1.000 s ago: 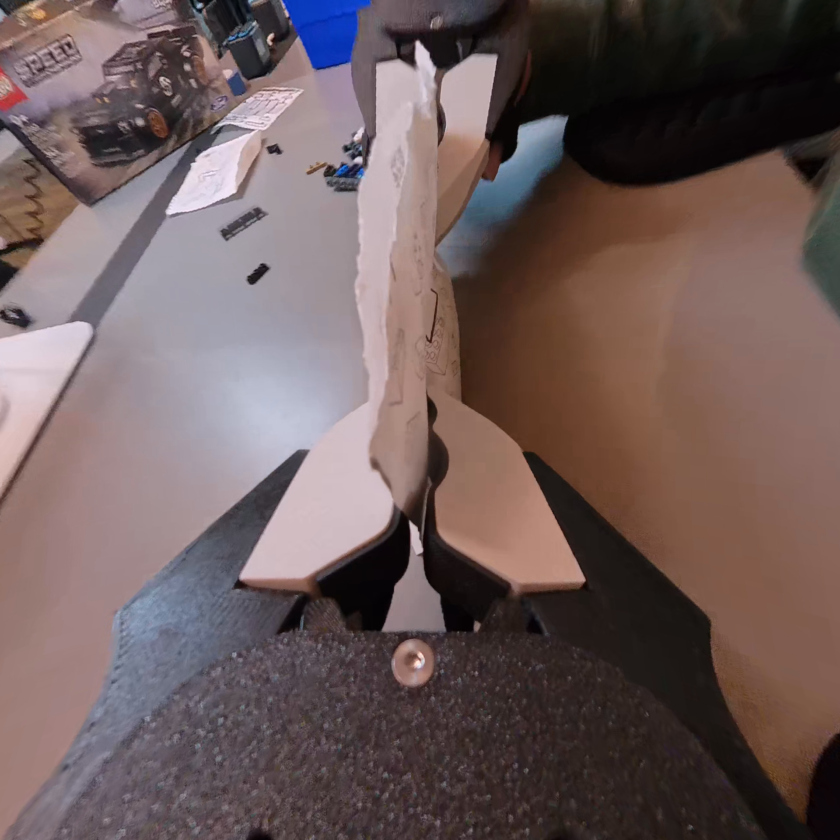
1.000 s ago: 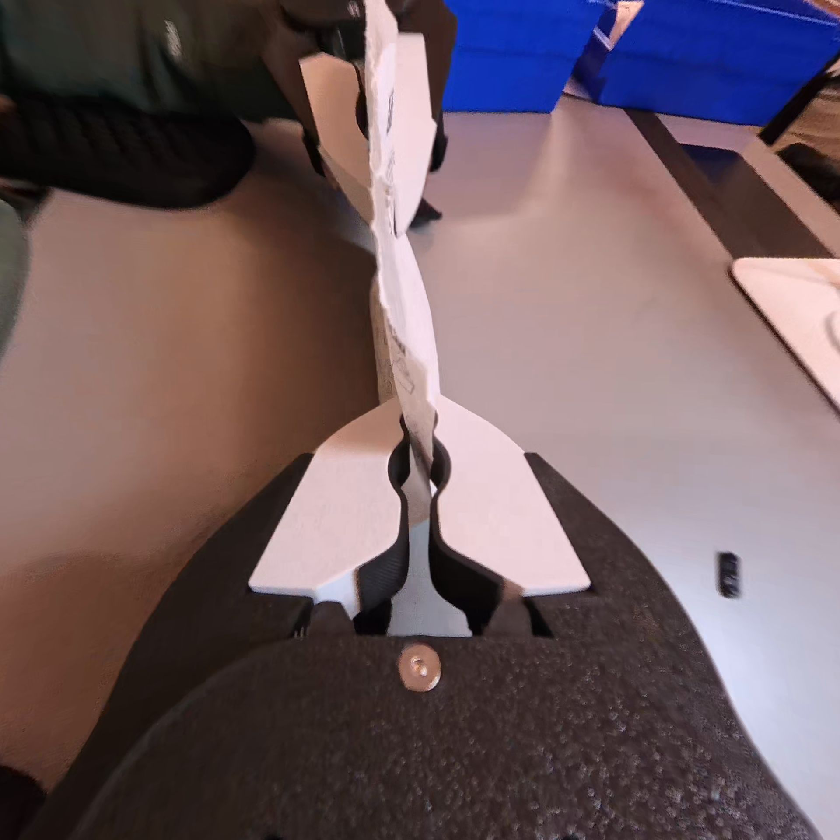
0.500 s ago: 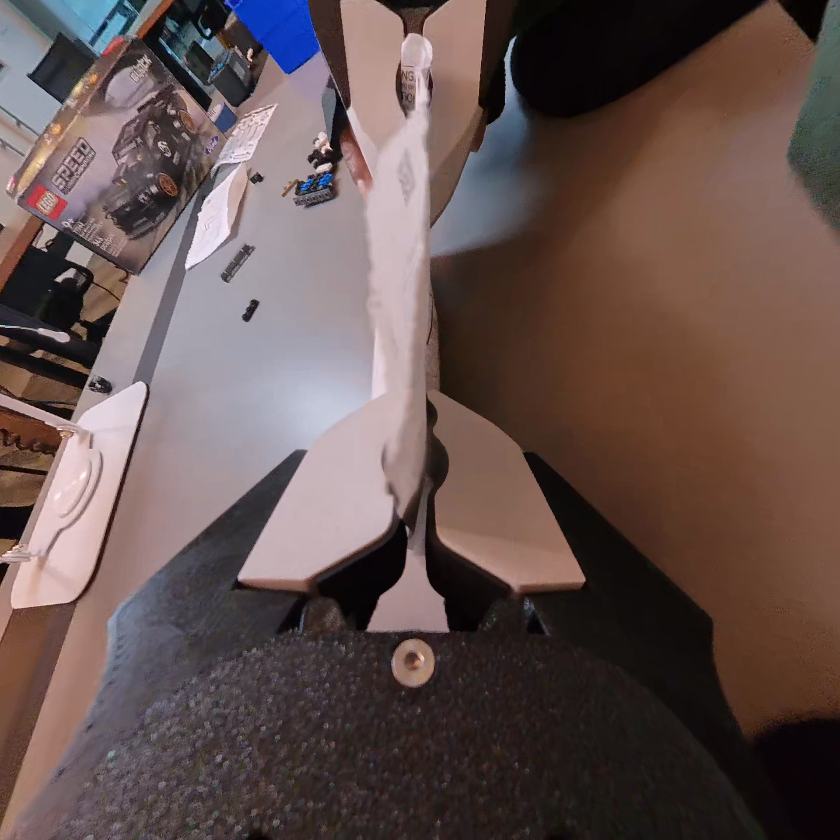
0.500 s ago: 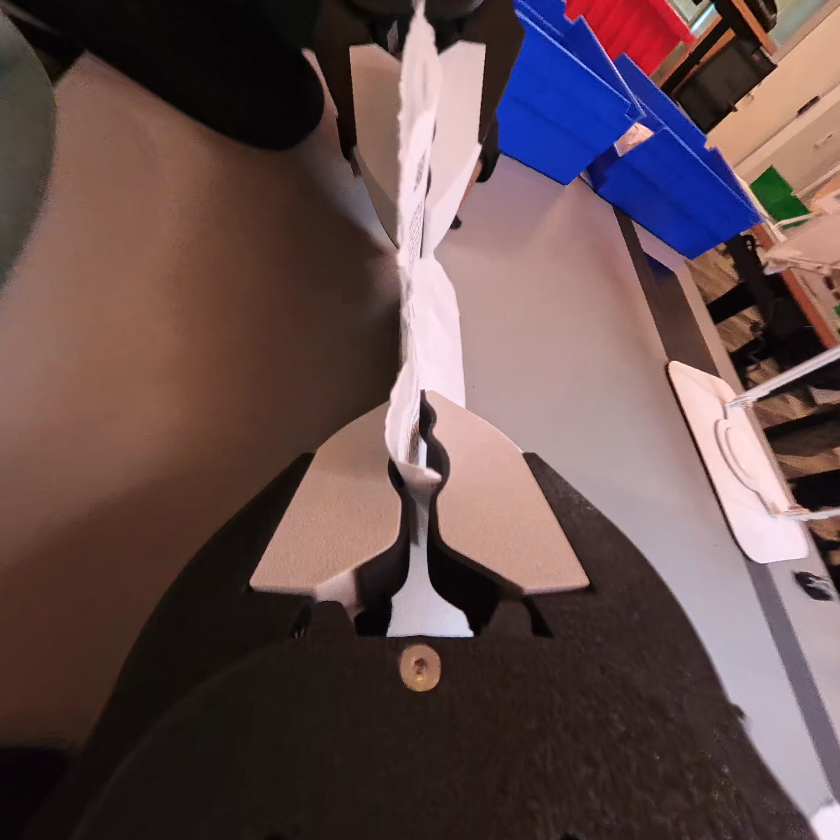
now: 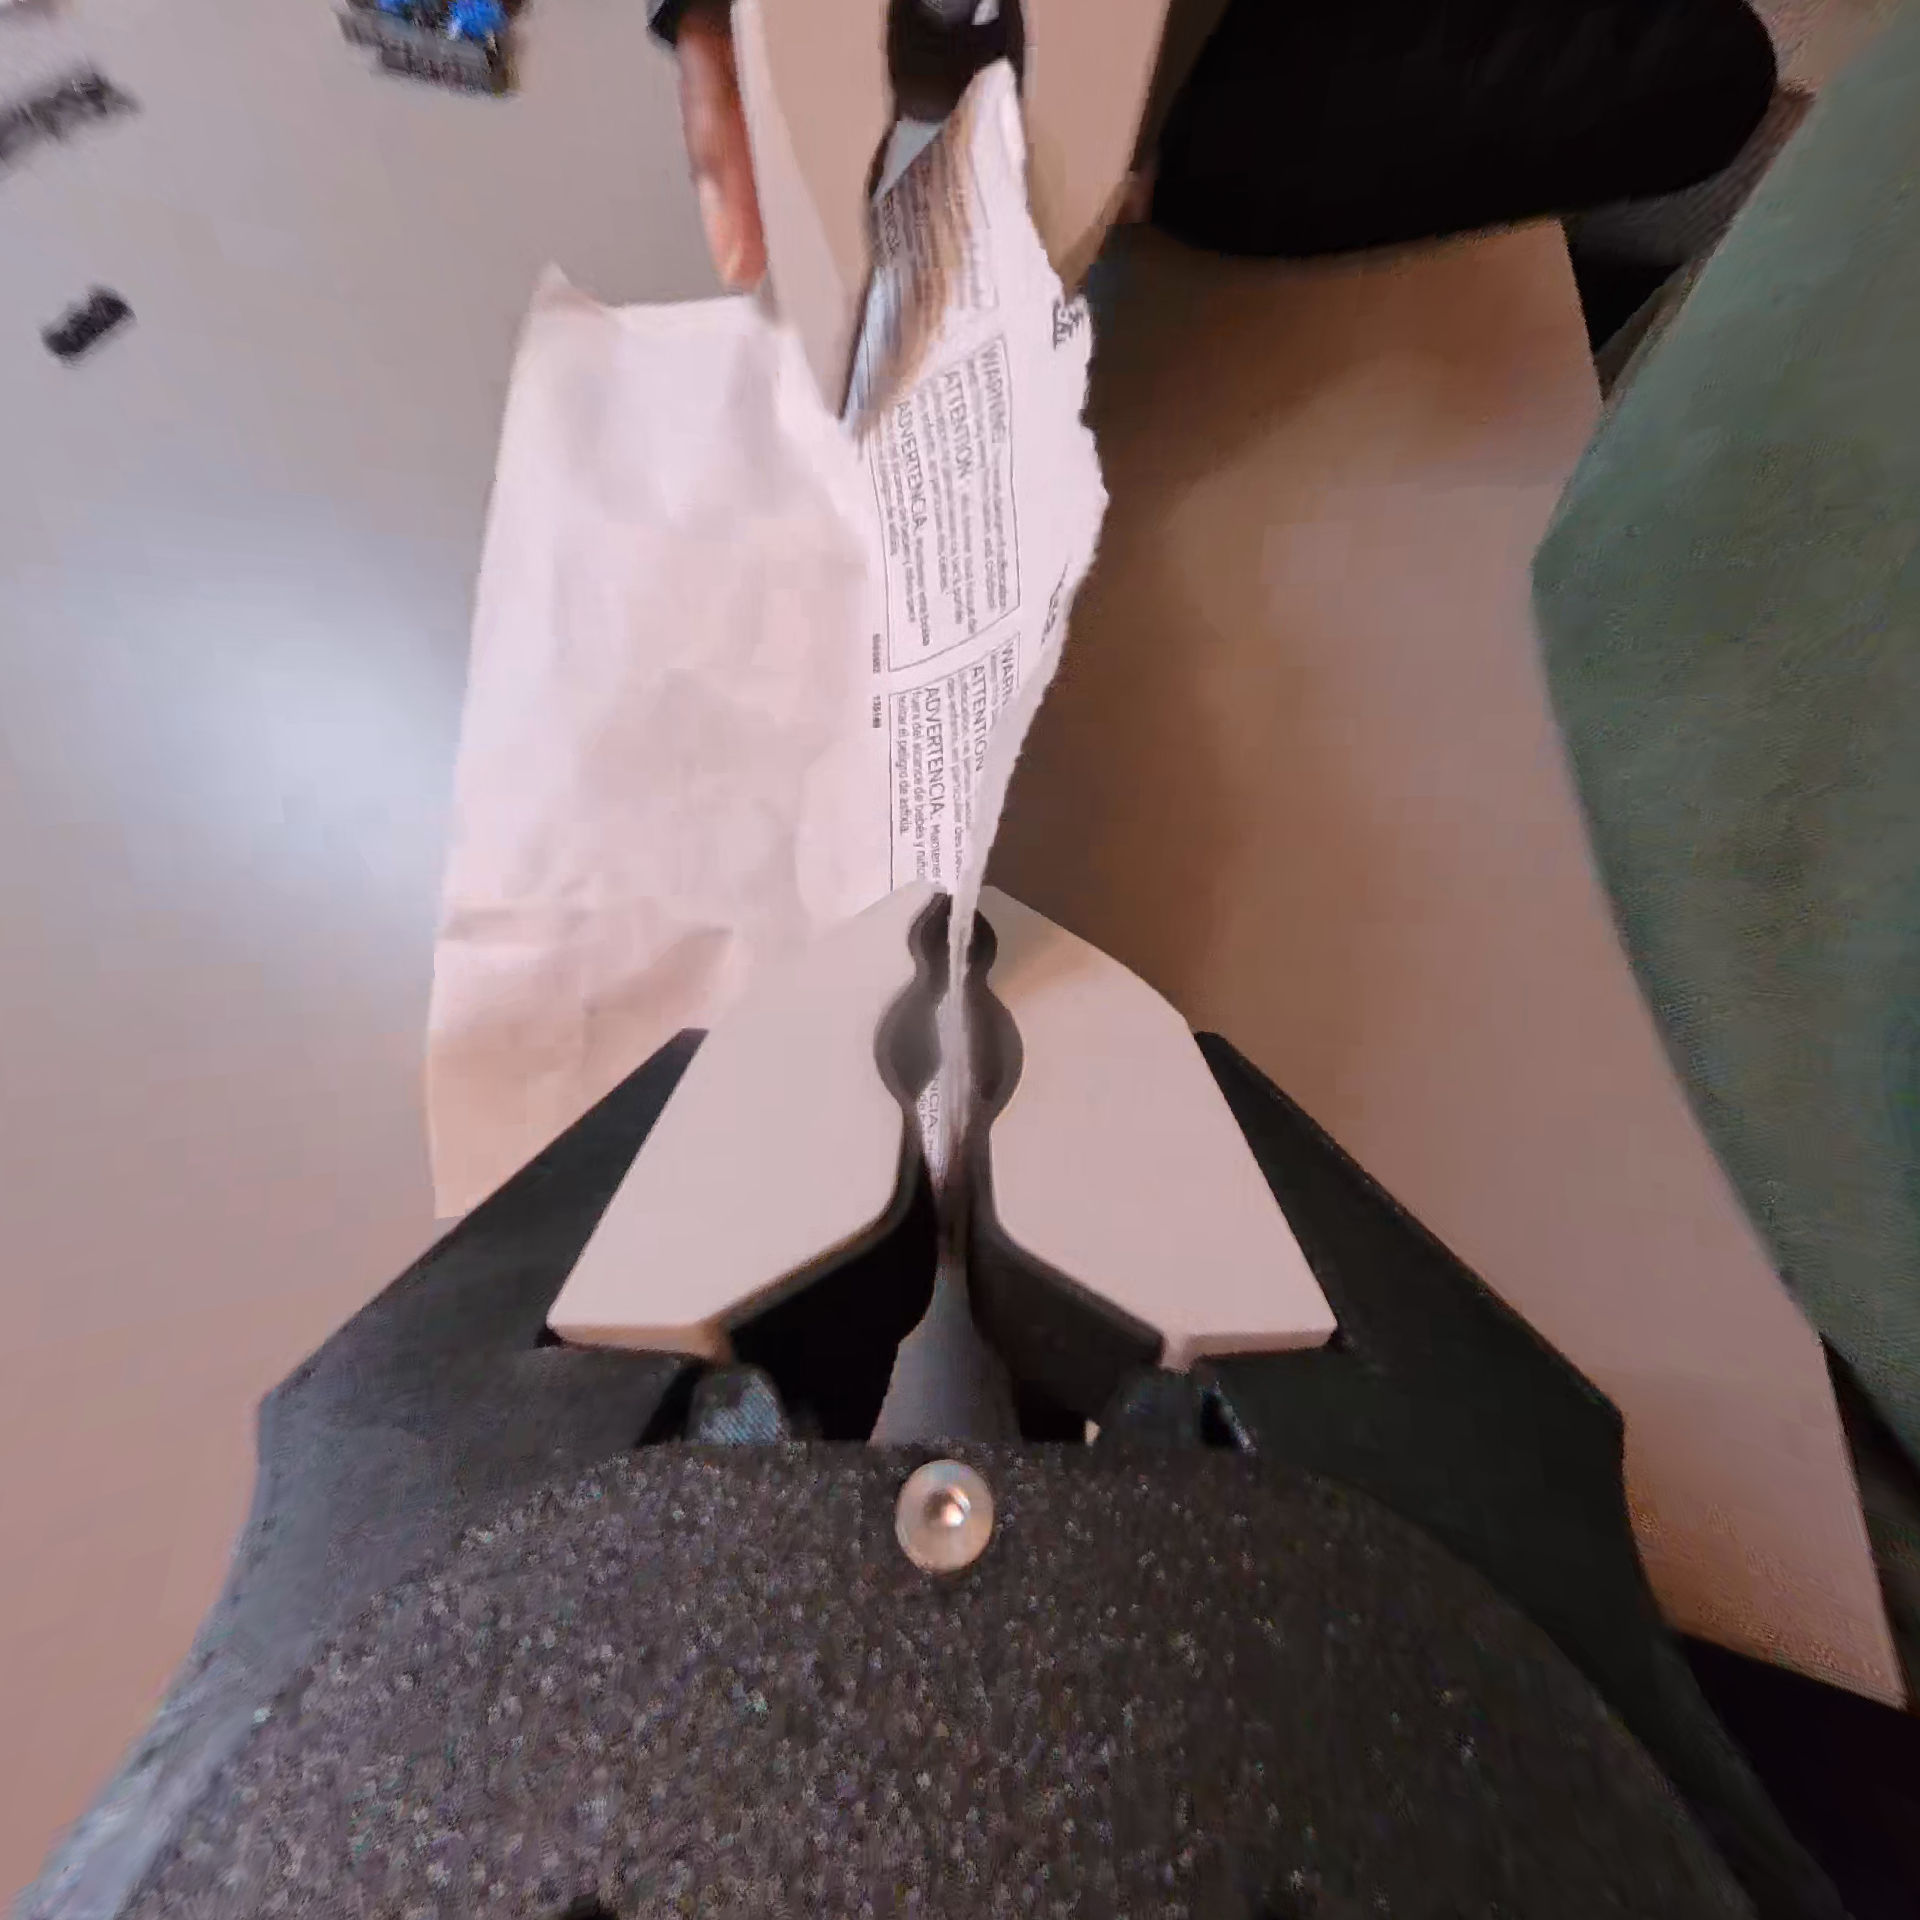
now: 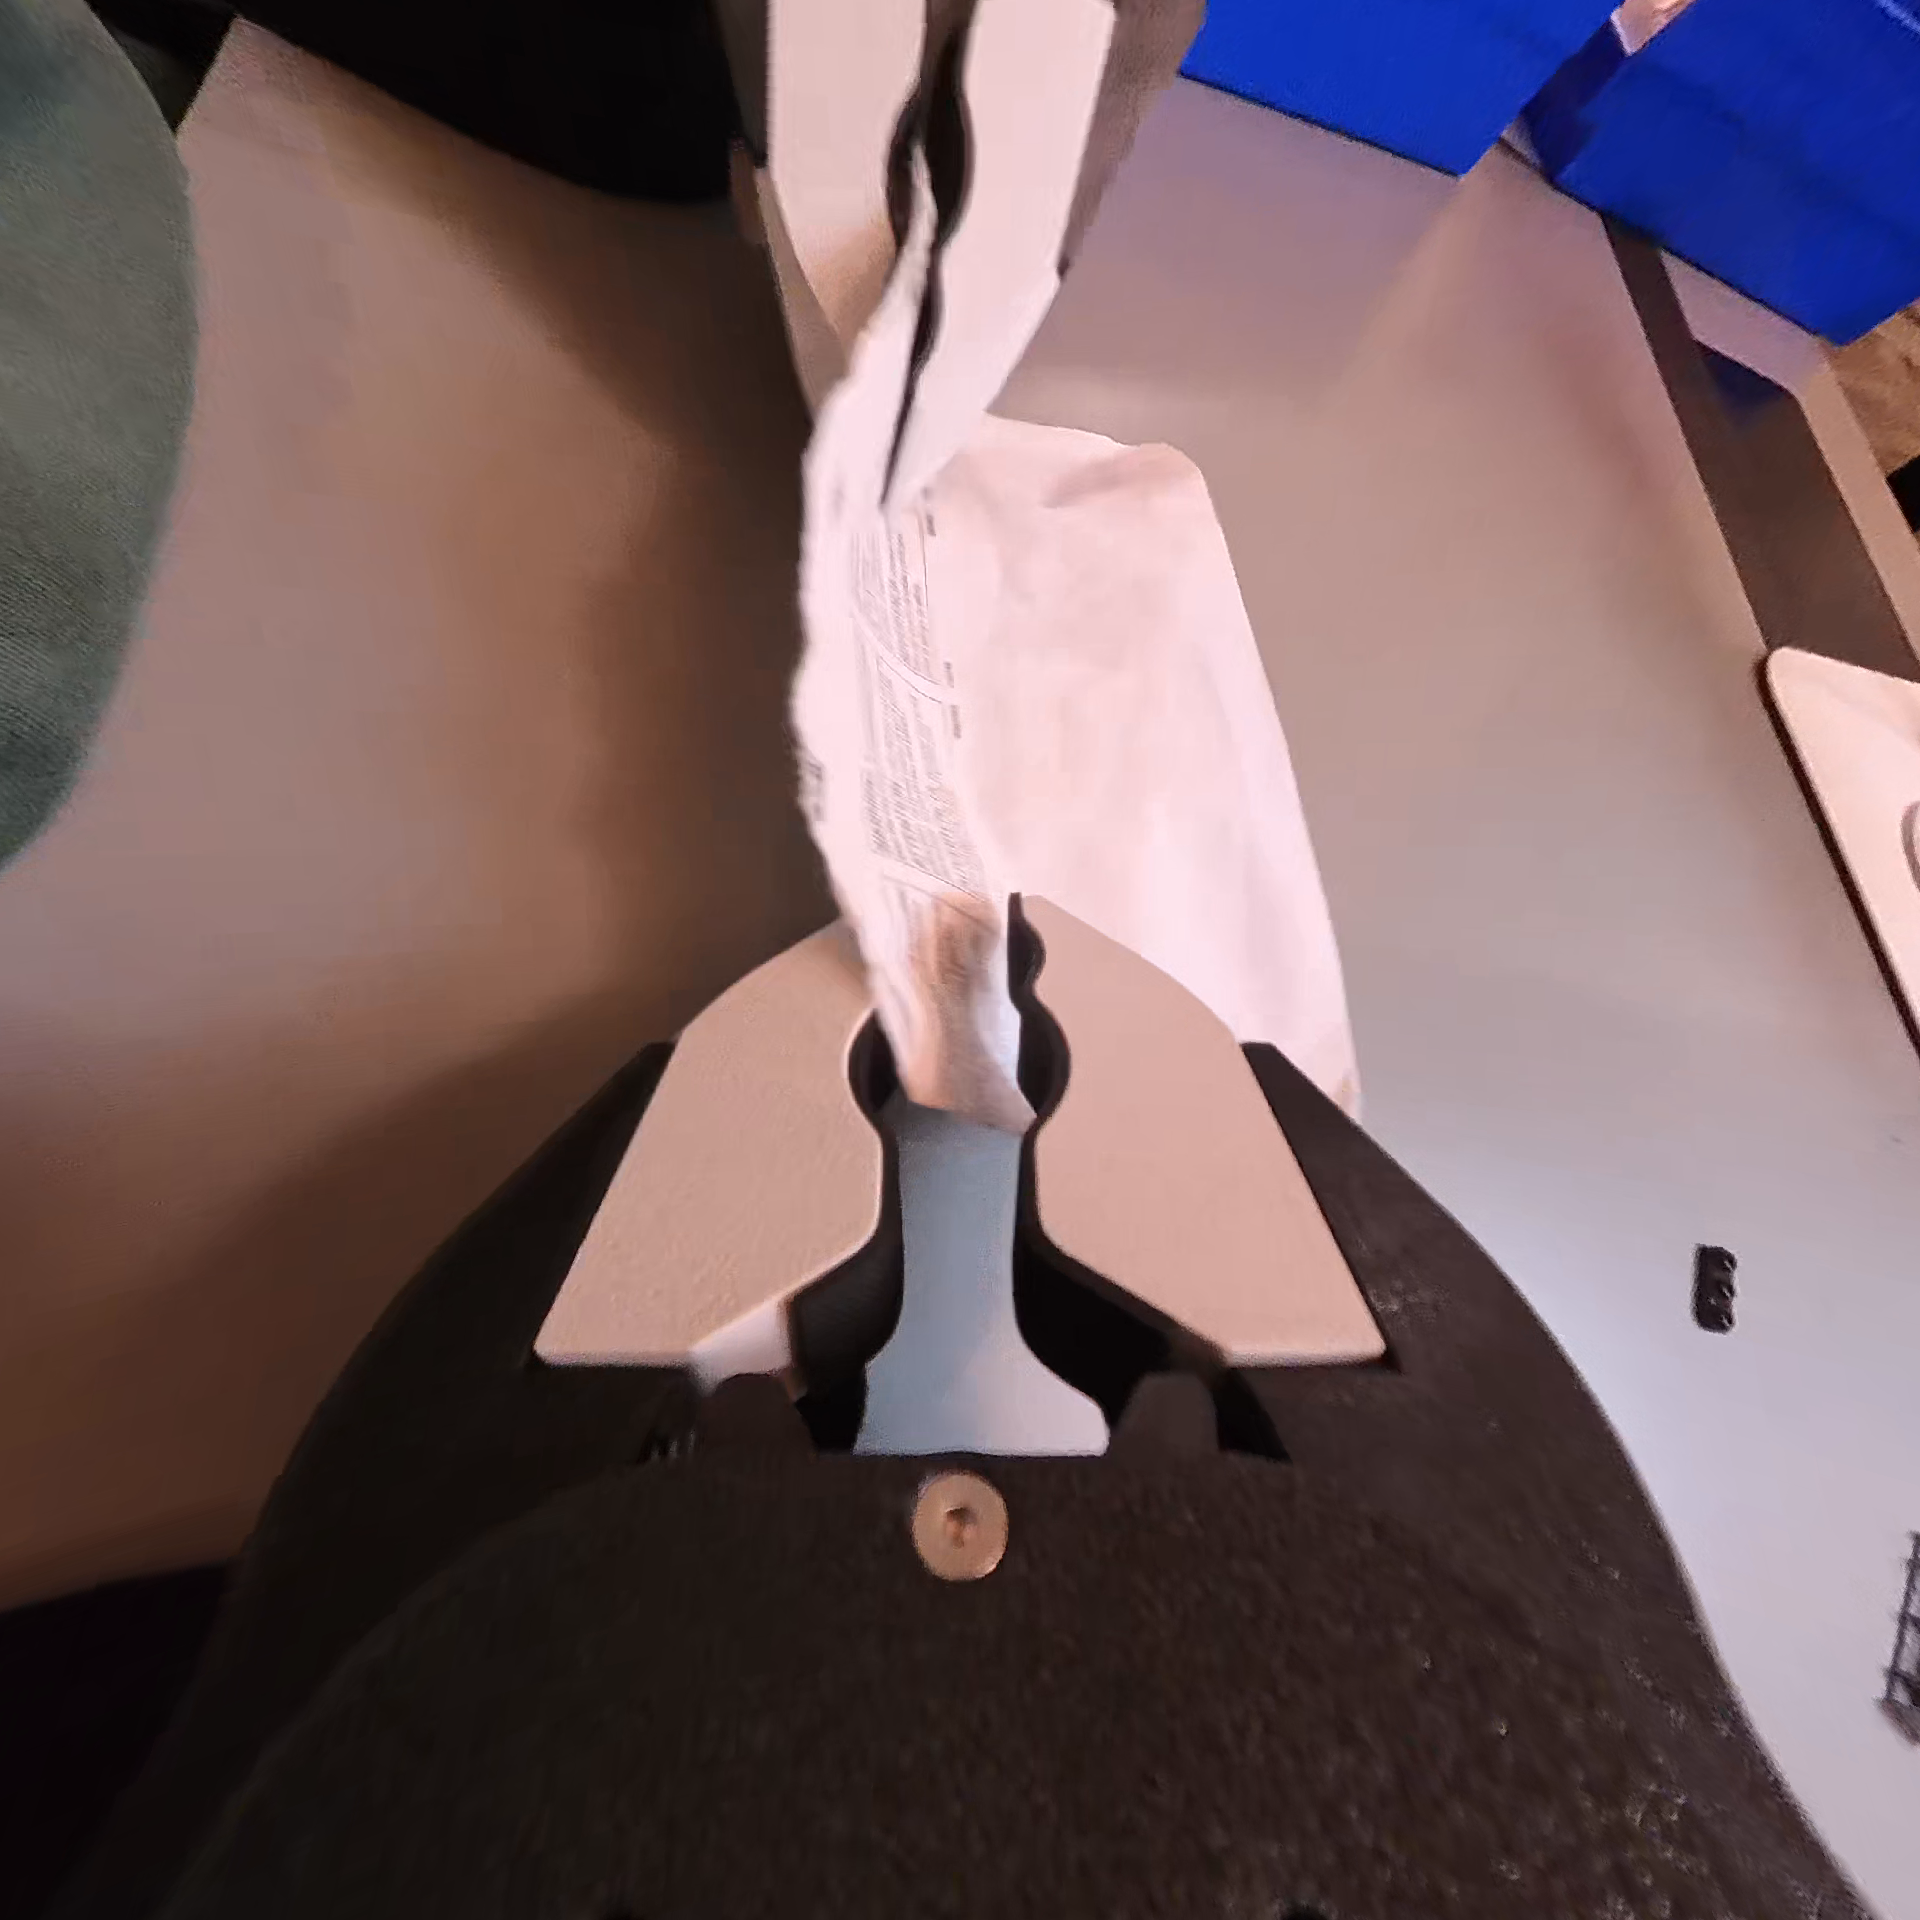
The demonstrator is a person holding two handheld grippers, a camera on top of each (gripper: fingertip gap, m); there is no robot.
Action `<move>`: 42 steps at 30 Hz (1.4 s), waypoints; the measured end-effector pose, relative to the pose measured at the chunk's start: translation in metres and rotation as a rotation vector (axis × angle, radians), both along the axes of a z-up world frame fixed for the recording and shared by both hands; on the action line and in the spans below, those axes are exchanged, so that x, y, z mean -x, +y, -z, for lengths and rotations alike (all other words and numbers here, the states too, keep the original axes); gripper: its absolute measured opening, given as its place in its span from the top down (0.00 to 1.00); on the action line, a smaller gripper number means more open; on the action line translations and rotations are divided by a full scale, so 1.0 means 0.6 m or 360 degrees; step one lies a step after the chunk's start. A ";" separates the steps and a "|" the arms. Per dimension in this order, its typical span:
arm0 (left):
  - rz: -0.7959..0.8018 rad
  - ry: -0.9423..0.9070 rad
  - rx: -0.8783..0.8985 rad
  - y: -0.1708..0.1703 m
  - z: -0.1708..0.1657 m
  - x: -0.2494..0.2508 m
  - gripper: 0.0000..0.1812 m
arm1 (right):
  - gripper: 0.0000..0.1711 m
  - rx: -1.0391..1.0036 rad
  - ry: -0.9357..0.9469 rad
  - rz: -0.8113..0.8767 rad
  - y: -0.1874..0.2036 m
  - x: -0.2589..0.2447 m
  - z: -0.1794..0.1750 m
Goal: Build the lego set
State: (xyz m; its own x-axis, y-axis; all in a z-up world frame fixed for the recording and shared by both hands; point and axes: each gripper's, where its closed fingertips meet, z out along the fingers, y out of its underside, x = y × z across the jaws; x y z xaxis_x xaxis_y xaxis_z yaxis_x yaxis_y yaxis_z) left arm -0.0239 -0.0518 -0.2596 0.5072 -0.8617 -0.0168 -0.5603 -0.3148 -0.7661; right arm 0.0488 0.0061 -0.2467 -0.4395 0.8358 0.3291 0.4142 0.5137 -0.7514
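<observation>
Two ends, one torn bag (image 5: 675, 675) - left gripper (image 5: 951, 914) stays clamped on its edge, right gripper (image 6: 940, 925) has eased its jaws apart around the far corner - and the bag's swung broadside between them, not edge-on anymore.

The space between the two grippers is spanned by a white paper bag (image 5: 665, 665), hanging over the counter (image 5: 208, 582). Bare counter is seen to either side. Blue bins (image 6: 1704, 135) and a white plate (image 6: 1860, 800) bound the far edge.
</observation>
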 end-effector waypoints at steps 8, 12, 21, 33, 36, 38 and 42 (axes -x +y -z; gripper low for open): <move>-0.0113 -0.0376 0.0528 -0.002 0.006 0.008 1.00 | 1.00 0.0547 -0.0249 0.0152 -0.029 -0.010 0.012; -0.0260 -0.0501 0.0612 0.013 0.001 0.025 0.97 | 1.00 0.1248 -0.0700 0.0320 -0.040 -0.020 0.016; -0.0523 -0.0585 0.0746 0.026 0.004 0.041 1.00 | 1.00 0.1733 -0.0881 0.0316 -0.055 -0.023 0.005; -0.0490 -0.0244 0.0967 0.014 0.030 0.042 0.99 | 0.97 0.1111 -0.0666 0.0498 -0.004 -0.018 0.022; -0.0471 -0.0257 0.0966 0.013 0.030 0.042 0.99 | 1.00 0.1138 -0.0741 0.0444 -0.013 -0.023 0.027; -0.0470 -0.0293 0.0970 0.014 0.029 0.041 0.99 | 1.00 0.1360 -0.0913 0.0446 -0.025 -0.030 0.031; -0.0522 -0.0379 0.0978 0.015 0.021 0.038 0.99 | 1.00 0.1403 -0.1108 0.0462 -0.050 -0.038 0.048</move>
